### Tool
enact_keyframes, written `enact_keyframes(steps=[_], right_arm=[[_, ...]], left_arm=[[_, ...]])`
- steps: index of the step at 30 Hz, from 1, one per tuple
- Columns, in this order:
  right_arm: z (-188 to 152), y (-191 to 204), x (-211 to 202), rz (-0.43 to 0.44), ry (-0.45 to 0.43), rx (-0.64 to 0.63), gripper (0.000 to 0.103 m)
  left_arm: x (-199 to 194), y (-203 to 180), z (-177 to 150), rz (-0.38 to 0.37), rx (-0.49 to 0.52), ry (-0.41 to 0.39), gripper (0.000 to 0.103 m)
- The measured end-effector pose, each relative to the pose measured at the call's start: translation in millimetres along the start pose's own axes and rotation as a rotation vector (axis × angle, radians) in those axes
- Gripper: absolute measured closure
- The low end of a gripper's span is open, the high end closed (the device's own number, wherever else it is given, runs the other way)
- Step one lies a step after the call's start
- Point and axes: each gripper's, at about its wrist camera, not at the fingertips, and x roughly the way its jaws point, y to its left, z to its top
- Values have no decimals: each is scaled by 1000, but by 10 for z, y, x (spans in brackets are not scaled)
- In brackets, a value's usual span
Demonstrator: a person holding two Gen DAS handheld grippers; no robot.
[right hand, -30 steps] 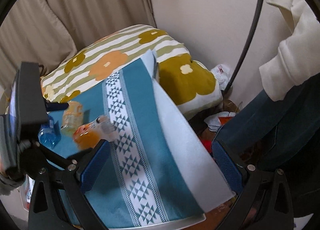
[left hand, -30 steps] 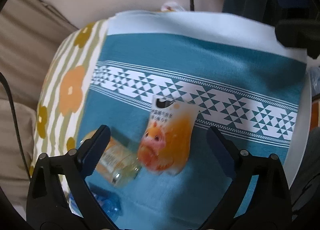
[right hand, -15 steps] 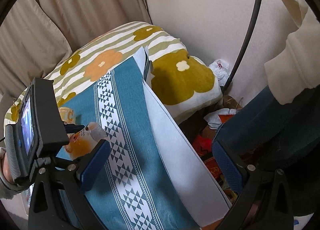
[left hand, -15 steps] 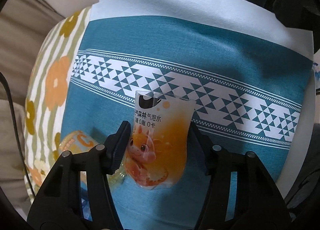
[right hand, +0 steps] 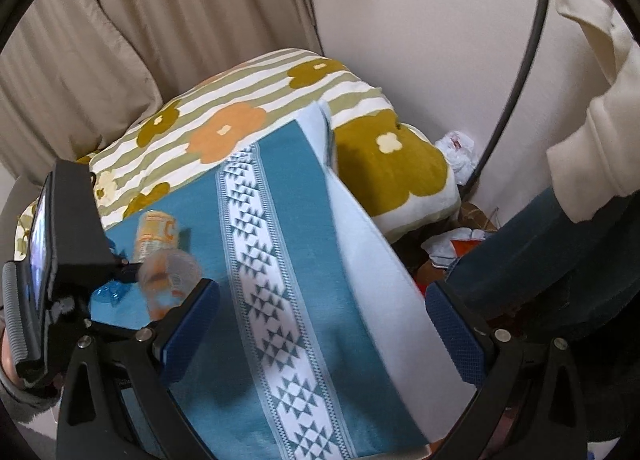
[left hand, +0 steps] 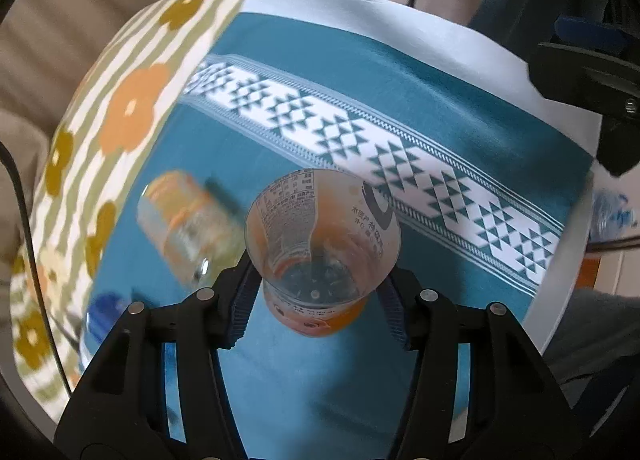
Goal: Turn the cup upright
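A clear plastic cup [left hand: 320, 256] with orange print is held in my left gripper [left hand: 316, 300], which is shut on its lower body. The cup's open mouth faces the camera and I see its inside bottom. It hangs above the teal cloth [left hand: 360, 99]. In the right wrist view the cup [right hand: 170, 272] shows at the left, held by the left gripper's black body [right hand: 72, 227]. My right gripper [right hand: 320, 324] is open and empty above the teal cloth [right hand: 288, 179], to the right of the cup.
An orange-labelled clear bottle [left hand: 184, 227] lies on its side left of the cup; it also shows in the right wrist view [right hand: 156, 234]. A blue item [left hand: 100, 312] lies near it. A flowered striped cloth [left hand: 132, 111] covers the left. Clutter [right hand: 456, 244] lies on the floor beside the table.
My left gripper closed on the cup, lifted it and turned it, so its open mouth now faces the camera. The right gripper stayed open and shifted slightly.
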Motion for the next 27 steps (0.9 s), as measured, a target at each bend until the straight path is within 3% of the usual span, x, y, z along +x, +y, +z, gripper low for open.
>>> enact_keyframes(steps=[8, 18, 27], right_arm=[[-40, 388, -79, 66, -9, -74, 1], [-105, 810, 88, 151, 39, -158, 1], [-146, 918, 270, 180, 86, -181, 1]], left_arm=[[-285, 231, -501, -9, -235, 6, 44], [-285, 515, -1146, -107, -602, 94, 44], [-40, 642, -1161, -162, -718, 137, 44]])
